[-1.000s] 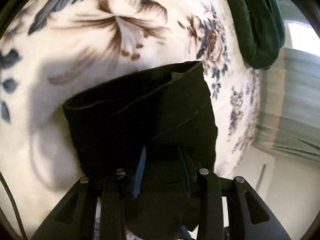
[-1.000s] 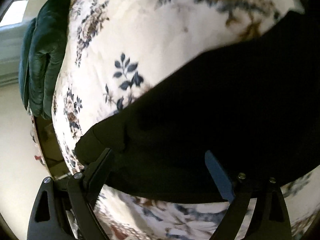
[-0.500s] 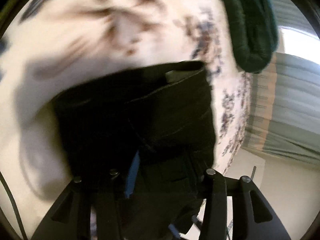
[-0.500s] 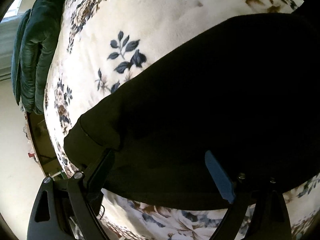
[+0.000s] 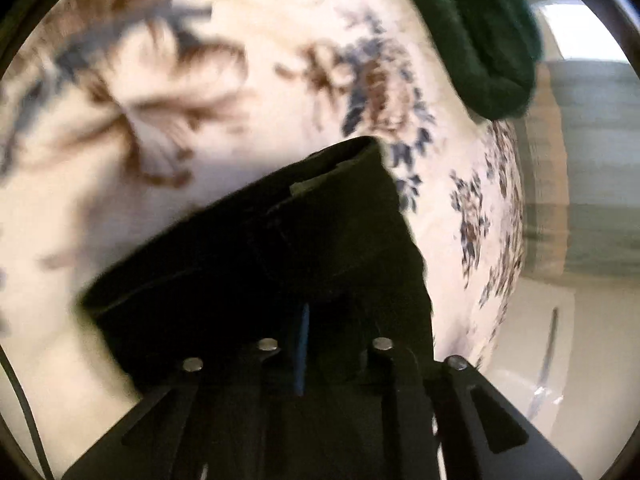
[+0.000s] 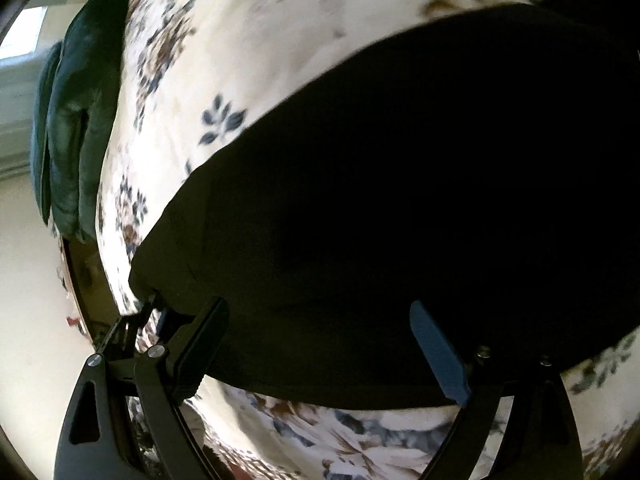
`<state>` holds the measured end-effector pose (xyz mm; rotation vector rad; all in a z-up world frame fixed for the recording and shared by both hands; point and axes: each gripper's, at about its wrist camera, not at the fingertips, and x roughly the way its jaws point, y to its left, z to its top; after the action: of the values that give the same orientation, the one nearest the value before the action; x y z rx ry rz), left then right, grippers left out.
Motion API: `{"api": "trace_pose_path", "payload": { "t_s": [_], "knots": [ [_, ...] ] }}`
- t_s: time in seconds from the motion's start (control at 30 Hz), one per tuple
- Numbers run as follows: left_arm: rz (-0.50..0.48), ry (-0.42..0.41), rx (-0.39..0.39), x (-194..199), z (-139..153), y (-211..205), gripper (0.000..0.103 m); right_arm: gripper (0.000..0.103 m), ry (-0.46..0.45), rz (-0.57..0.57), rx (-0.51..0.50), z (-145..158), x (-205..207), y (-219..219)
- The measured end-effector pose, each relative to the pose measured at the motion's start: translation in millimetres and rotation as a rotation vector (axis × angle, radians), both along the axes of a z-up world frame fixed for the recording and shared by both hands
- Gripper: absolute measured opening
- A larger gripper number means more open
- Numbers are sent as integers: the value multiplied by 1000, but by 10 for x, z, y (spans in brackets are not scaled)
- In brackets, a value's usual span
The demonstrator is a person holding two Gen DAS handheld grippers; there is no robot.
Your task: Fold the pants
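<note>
The black pants point(image 5: 256, 264) lay folded on the floral bed point(image 5: 168, 80), near its edge by the green pillow point(image 5: 476, 40). The left tool point(image 5: 324, 344) stayed clamped on the fabric, having swung since earlier; the right tool point(image 6: 320, 344) remained spread wide over the pants point(image 6: 420, 200).

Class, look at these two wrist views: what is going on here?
A person with two handheld grippers is folding black pants on a floral bedspread. The left gripper has its jaws shut on the pants' end. The right gripper, jaws wide open, straddles the pants' near edge. A green pillow lies beyond.
</note>
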<state>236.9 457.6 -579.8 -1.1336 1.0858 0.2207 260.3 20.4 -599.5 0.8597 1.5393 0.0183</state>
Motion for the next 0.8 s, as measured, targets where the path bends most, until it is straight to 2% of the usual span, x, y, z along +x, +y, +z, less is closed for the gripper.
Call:
{"api": "trace_pose_path", "payload": {
  "t_s": [0.1,0.17,0.27,0.33,0.4,0.47,0.53,0.57,0.6,0.63,0.7,0.73,0.77,0.8],
  "knots": [
    [16,12,4,-378,172,-2,11,94,-11,1,-19,47,-50,-105],
    [28,57,0,-656,115,-9,11,94,-15,16,-32,73,-81,-147],
    [75,173,-52,-998,-351,17,11,94,-5,27,-30,80,-130,-197],
    [85,186,-80,-1122,-630,18,13,94,5,27,-33,83,-167,-231],
    [88,175,-83,-1137,-601,12,15,94,4,21,-34,113,-197,-280],
    [21,213,-28,-1053,-385,-35,16,94,-3,16,-45,173,-218,-339],
    [-84,352,105,-976,-77,-176,17,94,-29,3,-54,288,-236,-465],
    [-144,382,208,-938,123,-291,18,94,-37,-4,-60,332,-238,-524],
    [-219,409,344,-877,333,-458,25,94,-52,-23,-70,411,-249,-631],
    [-296,405,469,-802,533,-666,29,94,-71,-51,-85,501,-261,-768],
    [-445,375,680,-629,814,-1194,47,94,-103,-89,-117,640,-242,-1014],
    [-487,349,722,-572,870,-1383,53,94,-119,-101,-141,690,-229,-1147],
    [-564,298,764,-455,928,-1758,67,94,-136,-110,-177,739,-194,-1289],
    [-617,272,768,-376,926,-2009,80,94,-150,-111,-230,779,-144,-1453]
  ]
}}
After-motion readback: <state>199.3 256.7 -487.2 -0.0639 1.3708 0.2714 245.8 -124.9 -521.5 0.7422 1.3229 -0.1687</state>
